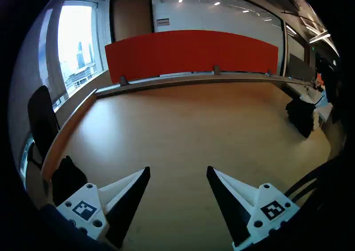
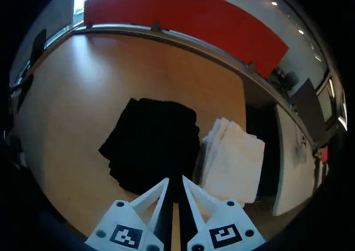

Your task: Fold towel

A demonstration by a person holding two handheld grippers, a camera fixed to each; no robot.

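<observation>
In the left gripper view we record the left tongs (image 1: pixel 178 173) spread wide over bare wooden surface (image 1: pixel 186 117), holding nothing, with a red partition (image 1: pixel 191 51) at upper centre; the right gripper view adds a black towel stack (image 2: pixel 153 140) at centre and a white towel stack (image 2: pixel 233 162) just beside it, at centre right; the right tongs (image 2: pixel 175 180) stand nearly pressed together, tips at the black stack's near edge; whether they pinch it we cannot tell.

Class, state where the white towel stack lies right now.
In the right gripper view, the white towel stack lies on the wooden table, immediately right of the black towel pile.
</observation>
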